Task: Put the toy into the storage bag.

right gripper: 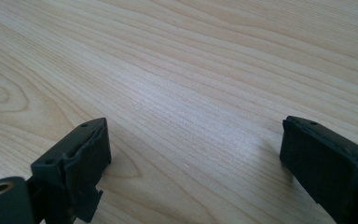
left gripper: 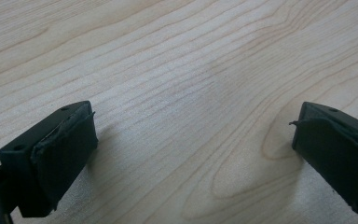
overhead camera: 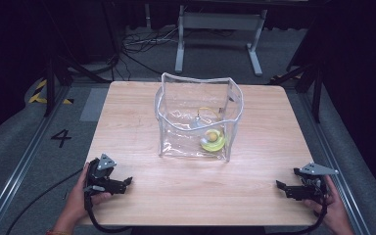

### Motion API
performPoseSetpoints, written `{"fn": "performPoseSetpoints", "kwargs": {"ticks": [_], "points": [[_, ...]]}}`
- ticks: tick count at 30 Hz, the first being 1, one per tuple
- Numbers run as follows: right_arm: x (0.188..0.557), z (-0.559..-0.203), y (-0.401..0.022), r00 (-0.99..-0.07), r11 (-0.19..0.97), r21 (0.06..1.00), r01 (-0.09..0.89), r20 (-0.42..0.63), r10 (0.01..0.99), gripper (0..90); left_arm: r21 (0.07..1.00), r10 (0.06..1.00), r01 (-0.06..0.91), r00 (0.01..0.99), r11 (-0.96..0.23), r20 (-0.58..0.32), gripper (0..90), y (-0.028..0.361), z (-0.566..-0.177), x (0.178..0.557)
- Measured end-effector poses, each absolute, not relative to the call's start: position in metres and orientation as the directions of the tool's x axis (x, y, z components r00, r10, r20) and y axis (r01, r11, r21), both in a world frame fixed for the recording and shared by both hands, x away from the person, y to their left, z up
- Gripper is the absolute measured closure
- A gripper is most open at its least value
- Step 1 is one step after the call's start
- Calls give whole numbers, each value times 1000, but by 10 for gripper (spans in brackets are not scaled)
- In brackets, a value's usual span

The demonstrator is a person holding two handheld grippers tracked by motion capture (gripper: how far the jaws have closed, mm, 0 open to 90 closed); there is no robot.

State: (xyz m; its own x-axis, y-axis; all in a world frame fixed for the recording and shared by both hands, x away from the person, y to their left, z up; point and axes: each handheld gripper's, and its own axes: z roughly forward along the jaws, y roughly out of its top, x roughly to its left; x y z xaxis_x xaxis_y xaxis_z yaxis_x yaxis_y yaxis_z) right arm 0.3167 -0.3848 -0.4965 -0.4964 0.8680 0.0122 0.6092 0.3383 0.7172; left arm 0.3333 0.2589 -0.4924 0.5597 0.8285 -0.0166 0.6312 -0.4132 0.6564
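A clear plastic bag (overhead camera: 198,117) with a white rim stands open at the middle of the wooden table (overhead camera: 127,122). Inside it, low at the front right, lies a yellow-green roll-shaped object (overhead camera: 213,140). My left gripper (overhead camera: 127,183) rests near the table's front left corner, held by a hand. Its jaws stand wide apart over bare wood (left gripper: 191,126) with nothing between them. My right gripper (overhead camera: 280,186) sits near the front right corner, pointing inward. It is open too, over bare wood (right gripper: 196,140). Both are well short of the bag.
Beyond the far edge stands a grey metal frame (overhead camera: 220,29) on the floor with loose cables (overhead camera: 142,41). A floor mark "4" (overhead camera: 61,138) lies left of the table. Bare wood lies in front of the bag, between the grippers.
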Motion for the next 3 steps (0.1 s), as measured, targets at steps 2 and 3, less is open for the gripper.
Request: {"fn": "performPoseSetpoints", "kwargs": {"ticks": [2,3], "points": [[317,-496,-385,-496,338,717,610,13,868,86,655,830,635,557,-411,-19,1,259,-492,333],[317,-496,-385,-496,338,717,610,13,868,86,654,832,637,554,-408,-21,1,259,-492,333]]}}
